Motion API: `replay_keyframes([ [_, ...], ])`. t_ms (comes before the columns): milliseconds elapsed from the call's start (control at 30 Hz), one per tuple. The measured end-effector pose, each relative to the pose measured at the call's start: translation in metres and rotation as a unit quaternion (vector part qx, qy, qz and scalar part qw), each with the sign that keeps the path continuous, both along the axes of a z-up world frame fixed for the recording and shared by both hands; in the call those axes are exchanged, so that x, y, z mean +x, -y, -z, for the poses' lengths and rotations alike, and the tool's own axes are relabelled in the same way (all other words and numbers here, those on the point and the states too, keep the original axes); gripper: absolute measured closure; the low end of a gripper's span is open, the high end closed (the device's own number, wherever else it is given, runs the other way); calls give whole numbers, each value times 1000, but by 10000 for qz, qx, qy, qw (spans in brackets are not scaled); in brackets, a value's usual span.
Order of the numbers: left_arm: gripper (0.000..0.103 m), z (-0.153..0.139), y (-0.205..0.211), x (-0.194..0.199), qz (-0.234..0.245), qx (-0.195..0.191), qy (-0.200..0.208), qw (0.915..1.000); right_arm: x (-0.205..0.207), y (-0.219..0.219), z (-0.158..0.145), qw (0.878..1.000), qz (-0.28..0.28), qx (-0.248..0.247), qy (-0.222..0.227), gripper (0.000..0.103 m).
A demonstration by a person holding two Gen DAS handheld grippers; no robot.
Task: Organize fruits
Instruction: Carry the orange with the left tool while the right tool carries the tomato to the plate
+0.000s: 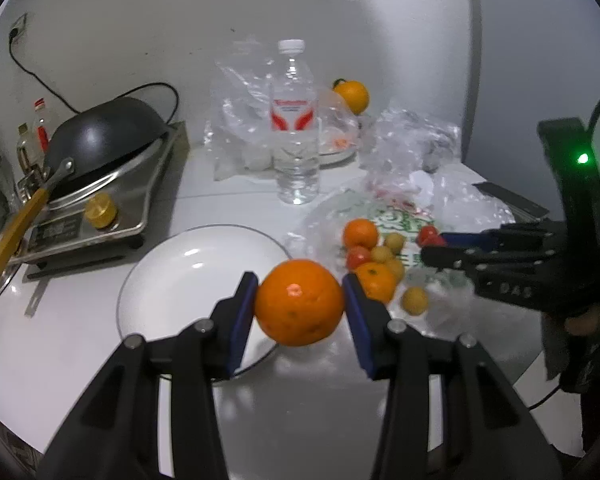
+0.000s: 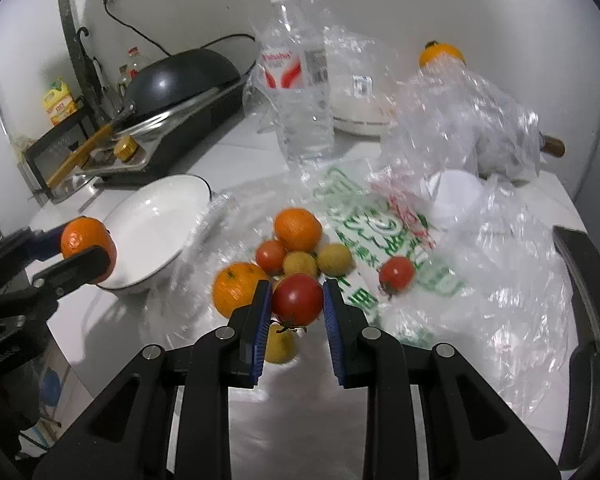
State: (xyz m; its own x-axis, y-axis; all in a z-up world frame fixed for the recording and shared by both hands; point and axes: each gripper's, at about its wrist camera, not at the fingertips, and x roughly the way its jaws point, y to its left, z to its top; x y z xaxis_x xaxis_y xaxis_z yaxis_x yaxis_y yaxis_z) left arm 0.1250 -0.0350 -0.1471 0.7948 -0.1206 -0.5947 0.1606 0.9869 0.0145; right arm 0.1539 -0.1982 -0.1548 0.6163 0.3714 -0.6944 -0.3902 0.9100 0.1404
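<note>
My left gripper (image 1: 300, 300) is shut on an orange (image 1: 299, 302), held just above the right rim of a white plate (image 1: 180, 280). Seen from the right wrist, that same orange (image 2: 86, 248) hangs over the white plate (image 2: 156, 224) in the left gripper (image 2: 82, 254). My right gripper (image 2: 296, 300) is shut on a red tomato (image 2: 297, 298), lifted over the fruit pile. The pile lies on a clear plastic bag (image 2: 360, 232): two oranges (image 2: 298, 228), small yellow fruits (image 2: 334, 258) and two more tomatoes (image 2: 396, 274). In the left wrist view the right gripper (image 1: 430, 246) reaches in from the right.
A water bottle (image 1: 296, 120) stands behind the pile. A black wok (image 1: 104, 136) rests on a steel stove (image 1: 100, 208) at the left. Crumpled plastic bags (image 2: 468, 120) and another orange (image 1: 352, 94) sit at the back right. A dark object (image 2: 584, 272) lies at the table's right edge.
</note>
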Motion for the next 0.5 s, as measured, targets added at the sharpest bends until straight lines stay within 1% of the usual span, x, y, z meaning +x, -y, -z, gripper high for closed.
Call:
replay_keyframes([
  [233, 58, 2, -34, 0, -240, -34, 34, 9997, -2, -26, -20, 9996, -161, -8, 244, 75],
  [500, 58, 8, -70, 4, -484, -39, 59, 9988, 3, -68, -31, 9984, -447, -61, 326, 75],
])
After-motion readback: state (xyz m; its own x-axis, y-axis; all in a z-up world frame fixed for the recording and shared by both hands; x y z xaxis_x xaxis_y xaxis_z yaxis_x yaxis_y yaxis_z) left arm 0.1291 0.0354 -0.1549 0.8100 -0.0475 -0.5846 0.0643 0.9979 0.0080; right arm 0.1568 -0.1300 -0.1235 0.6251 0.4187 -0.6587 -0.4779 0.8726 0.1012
